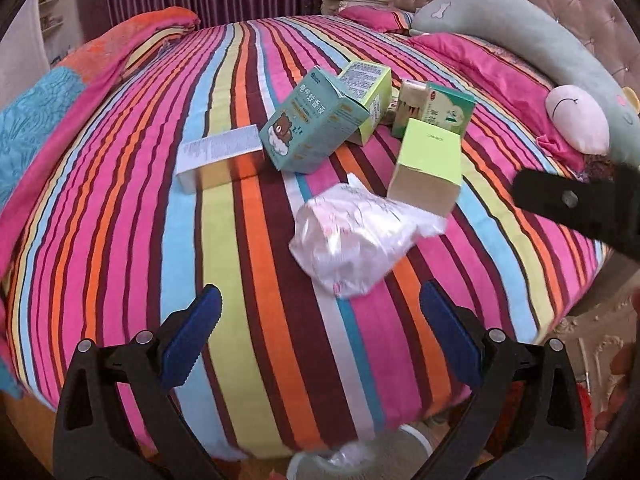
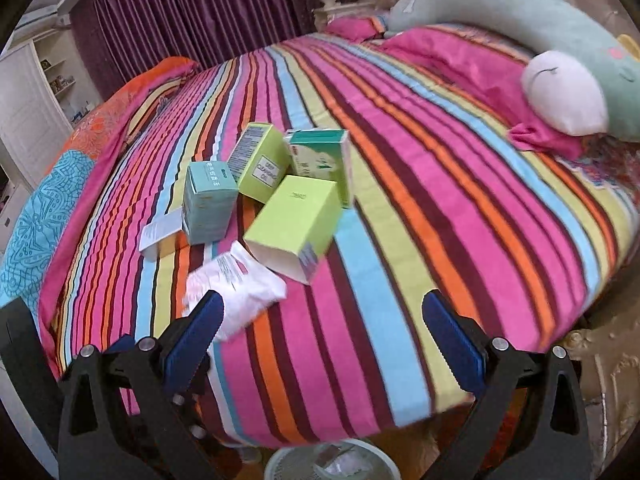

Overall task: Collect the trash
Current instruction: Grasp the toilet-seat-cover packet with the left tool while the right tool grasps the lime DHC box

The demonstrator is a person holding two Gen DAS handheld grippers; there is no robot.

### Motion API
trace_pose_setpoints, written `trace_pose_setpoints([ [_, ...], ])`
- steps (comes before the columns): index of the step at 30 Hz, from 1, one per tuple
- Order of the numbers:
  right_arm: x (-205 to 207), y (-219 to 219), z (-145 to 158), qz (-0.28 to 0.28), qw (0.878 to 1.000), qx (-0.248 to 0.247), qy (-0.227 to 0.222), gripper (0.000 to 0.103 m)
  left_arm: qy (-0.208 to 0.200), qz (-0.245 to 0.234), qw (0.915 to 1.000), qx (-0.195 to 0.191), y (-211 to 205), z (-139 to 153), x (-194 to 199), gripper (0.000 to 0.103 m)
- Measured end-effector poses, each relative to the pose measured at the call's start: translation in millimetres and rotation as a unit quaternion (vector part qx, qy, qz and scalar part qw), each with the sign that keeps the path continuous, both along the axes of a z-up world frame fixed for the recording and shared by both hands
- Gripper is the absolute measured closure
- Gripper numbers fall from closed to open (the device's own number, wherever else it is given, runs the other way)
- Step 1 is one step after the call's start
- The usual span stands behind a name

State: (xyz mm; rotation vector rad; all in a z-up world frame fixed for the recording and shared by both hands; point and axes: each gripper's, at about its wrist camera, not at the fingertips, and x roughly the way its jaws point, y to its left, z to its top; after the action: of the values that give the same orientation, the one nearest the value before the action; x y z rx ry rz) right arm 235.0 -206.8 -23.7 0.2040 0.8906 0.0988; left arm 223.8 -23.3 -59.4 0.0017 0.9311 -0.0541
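Your left gripper (image 1: 320, 344), fingers spread wide and empty, faces the crumpled plastic wrapper (image 1: 356, 236) lying on the striped bedspread (image 1: 240, 240) straight ahead, nearer than to your equally open right gripper (image 2: 322, 350), which sees it off left.

White basket (image 2: 332, 462) cut off by bottom edge, contents unclear | plastic wrapper (image 1: 356, 236) motion-blurred, print unreadable | teal box (image 1: 310, 124) hides part of lime box (image 1: 368, 92) | white flat box (image 2: 160, 236) partly behind teal box
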Motion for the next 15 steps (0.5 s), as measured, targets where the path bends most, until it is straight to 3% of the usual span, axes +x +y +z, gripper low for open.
trace_pose_setpoints([
  [8,54,22,-15,0.001,0.999,0.019,0.034,0.008,-0.001,-0.017,0.9995,-0.027,4,-14,29,0.007],
  [15,86,31,-33,-0.007,0.997,0.021,0.07,0.008,0.011,-0.038,0.999,-0.021,-2,-26,44,0.007],
])
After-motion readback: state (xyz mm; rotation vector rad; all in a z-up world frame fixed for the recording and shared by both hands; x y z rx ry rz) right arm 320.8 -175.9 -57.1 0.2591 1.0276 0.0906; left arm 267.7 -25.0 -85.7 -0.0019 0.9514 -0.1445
